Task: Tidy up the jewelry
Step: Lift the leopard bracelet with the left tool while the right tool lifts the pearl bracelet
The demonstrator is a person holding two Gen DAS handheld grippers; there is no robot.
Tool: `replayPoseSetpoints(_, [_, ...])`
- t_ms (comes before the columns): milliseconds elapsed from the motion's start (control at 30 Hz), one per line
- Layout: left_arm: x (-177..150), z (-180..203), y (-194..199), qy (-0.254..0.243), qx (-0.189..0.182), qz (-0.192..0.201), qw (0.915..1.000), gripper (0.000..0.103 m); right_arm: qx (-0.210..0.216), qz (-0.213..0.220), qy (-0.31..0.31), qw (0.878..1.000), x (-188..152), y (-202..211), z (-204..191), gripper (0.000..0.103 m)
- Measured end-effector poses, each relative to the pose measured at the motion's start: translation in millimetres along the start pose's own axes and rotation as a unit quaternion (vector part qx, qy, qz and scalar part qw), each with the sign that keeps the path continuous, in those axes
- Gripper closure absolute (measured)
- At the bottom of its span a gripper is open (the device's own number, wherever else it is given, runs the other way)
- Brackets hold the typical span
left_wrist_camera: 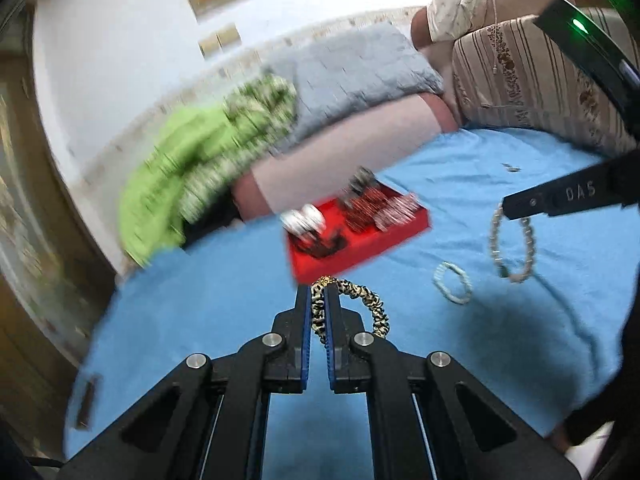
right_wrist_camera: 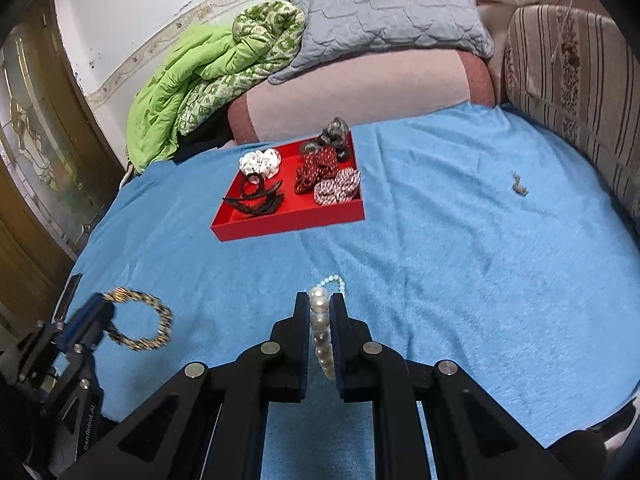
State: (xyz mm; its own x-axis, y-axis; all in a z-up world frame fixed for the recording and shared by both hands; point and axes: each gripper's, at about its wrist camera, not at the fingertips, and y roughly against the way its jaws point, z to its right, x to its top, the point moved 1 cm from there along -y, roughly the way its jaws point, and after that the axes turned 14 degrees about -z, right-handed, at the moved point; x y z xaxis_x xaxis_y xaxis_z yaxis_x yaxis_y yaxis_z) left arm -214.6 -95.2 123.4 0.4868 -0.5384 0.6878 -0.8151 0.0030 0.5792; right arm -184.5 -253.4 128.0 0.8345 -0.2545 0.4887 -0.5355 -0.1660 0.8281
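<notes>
My left gripper (left_wrist_camera: 319, 292) is shut on a leopard-print bracelet (left_wrist_camera: 360, 293), held above the blue cloth just in front of the red tray (left_wrist_camera: 360, 252). Off to the right, my right gripper (left_wrist_camera: 508, 208) is shut on a pearl bracelet (left_wrist_camera: 493, 236) that dangles from it. The right wrist view has those pearls (right_wrist_camera: 320, 320) clamped between the right gripper's (right_wrist_camera: 320, 300) pads. A pale bead bracelet (right_wrist_camera: 334, 280) lies on the cloth beyond. The left gripper (right_wrist_camera: 106, 306) with its leopard bracelet (right_wrist_camera: 160, 320) is at lower left. The tray (right_wrist_camera: 288, 224) holds several scrunchies and black hair pieces.
The blue cloth (right_wrist_camera: 440, 260) covers a bed. Behind the tray lie a green quilt (right_wrist_camera: 180, 80), a grey pillow (right_wrist_camera: 384, 8) and a pink bolster (right_wrist_camera: 352, 92). A striped cushion (right_wrist_camera: 572, 80) stands at the right and a glazed door (right_wrist_camera: 32, 140) at the left. A small dark item (right_wrist_camera: 519, 188) rests on the cloth.
</notes>
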Motion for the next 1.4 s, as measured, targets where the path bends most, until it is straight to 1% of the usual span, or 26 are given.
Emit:
replayPoseSetpoints(33, [0.0, 2.5, 5.4, -0.009, 0.022, 0.017, 0.9996, 0.097, -0.001, 0.003, 0.001, 1.0, 0.6, 1.4, -0.4, 0.092])
replayPoseSetpoints(100, [0.1, 5.7, 13.6, -0.021, 0.046, 0.04, 0.9979, 0.097, -0.004, 0.008, 0.002, 1.0, 1.5, 5.2, -1.0, 0.092])
replayPoseSetpoints(133, [0.4, 7.4, 17.7, -0.024, 0.054, 0.052, 0.9969, 0.097, -0.004, 0.01, 0.002, 1.0, 2.2, 6.7, -0.8, 0.092])
replayPoseSetpoints(267, [0.4, 11.7, 26.5, -0.034, 0.07, 0.072, 0.9944, 0.097, -0.005, 0.015, -0.002, 1.0, 3.0, 10.4, 1.2, 0.092])
replayPoseSetpoints(400, [0.4, 10.1, 26.3, -0.031, 0.064, 0.071, 0.9949, 0.097, -0.004, 0.018, -0.004, 1.0, 3.7, 12.6, 1.7, 0.092])
replayPoseSetpoints(467, [0.9, 9.7, 25.7, -0.031, 0.069, 0.073, 0.9944, 0.097, -0.002, 0.019, -0.004, 1.0, 4.3, 13.1, 1.3, 0.092])
replayPoseSetpoints(567, [1.3, 8.9, 24.5, -0.028, 0.062, 0.069, 0.9953, 0.097, 0.002, 0.021, -0.004, 1.0, 5.2, 13.8, 0.3, 0.092])
replayPoseSetpoints(667, [2.9, 4.1, 19.1, -0.015, 0.036, 0.047, 0.9981, 0.097, 0.007, 0.022, -0.003, 1.0, 6.3, 14.0, 0.1, 0.092])
replayPoseSetpoints(767, [5.6, -6.2, 9.7, 0.007, 0.005, 0.017, 0.9998, 0.097, 0.008, 0.024, 0.0, 1.0, 8.7, 14.1, -1.0, 0.092])
replayPoseSetpoints(900, [13.0, -25.0, -2.7, 0.045, -0.051, -0.022, 0.9974, 0.097, 0.006, 0.023, 0.007, 1.0, 14.5, 11.8, -2.9, 0.092])
replayPoseSetpoints(967, [20.1, -38.5, -9.9, 0.064, -0.078, -0.038, 0.9942, 0.097, 0.006, 0.024, 0.01, 1.0, 18.0, 11.0, -3.5, 0.092])
replayPoseSetpoints(1033, [26.9, -48.5, -14.2, 0.074, -0.092, -0.042, 0.9921, 0.097, 0.003, 0.027, 0.016, 0.999, 23.6, 10.3, -6.3, 0.092])
replayPoseSetpoints(1167, [43.4, -68.3, -24.2, 0.091, -0.117, -0.05, 0.9877, 0.097, -0.032, 0.028, 0.039, 0.998, 36.9, 6.8, -15.4, 0.092])
replayPoseSetpoints(1200, [47.1, -73.4, -27.7, 0.097, -0.123, -0.055, 0.9861, 0.097, -0.034, 0.029, 0.042, 0.998, 39.8, 6.3, -16.4, 0.092])
replayPoseSetpoints(1300, [57.9, -90.9, -39.8, 0.127, -0.148, -0.07, 0.9783, 0.097, -0.02, 0.034, 0.049, 0.998, 50.7, 6.8, -19.7, 0.092])
replayPoseSetpoints(1367, [64.8, -104.9, -47.8, 0.153, -0.17, -0.079, 0.9703, 0.097, -0.008, 0.042, 0.057, 0.997, 56.4, 9.7, -21.7, 0.092])
replayPoseSetpoints(1400, [66.6, -109.0, -50.2, 0.159, -0.176, -0.082, 0.9682, 0.097, -0.003, 0.044, 0.06, 0.997, 57.9, 11.0, -22.2, 0.092])
